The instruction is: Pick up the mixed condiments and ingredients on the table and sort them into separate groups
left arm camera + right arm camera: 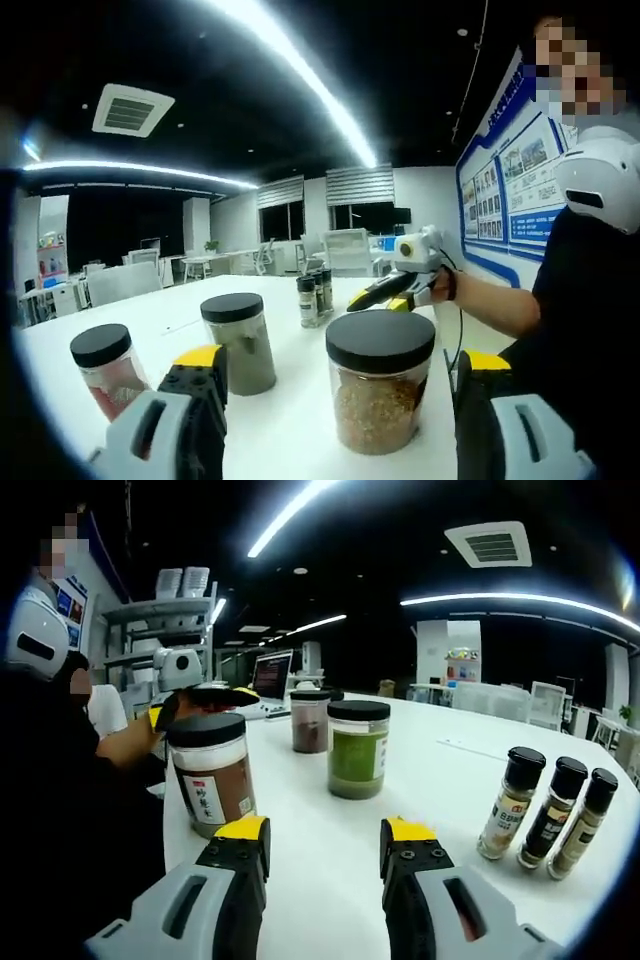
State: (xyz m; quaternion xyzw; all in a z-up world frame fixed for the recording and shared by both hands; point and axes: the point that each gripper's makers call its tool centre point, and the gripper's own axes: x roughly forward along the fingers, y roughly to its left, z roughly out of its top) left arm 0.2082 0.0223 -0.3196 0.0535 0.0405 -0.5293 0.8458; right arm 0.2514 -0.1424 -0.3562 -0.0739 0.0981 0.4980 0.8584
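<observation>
In the left gripper view my left gripper (pixel 342 362) is open, its jaws wide apart on either side of a black-lidded jar of brown flakes (pixel 380 385) without touching it. To the left stand a grey-green jar (pixel 240 345) and a jar of red bits (pixel 105 372). Three small spice bottles (pixel 315 297) stand further back, with the right gripper (pixel 360 299) just right of them. In the right gripper view my right gripper (pixel 322 832) is open over bare table. Ahead are a labelled brown jar (pixel 210 775), a green jar (pixel 357 748), a dark red jar (pixel 310 722) and small bottles (pixel 548 812).
The white table (pixel 330 880) stretches far back, with a laptop (pixel 272 675) at its far end. A person in dark clothes (pixel 590 330) stands at the table's edge, holding both grippers. The left gripper (pixel 205 697) shows behind the brown jar. Office desks and chairs fill the background.
</observation>
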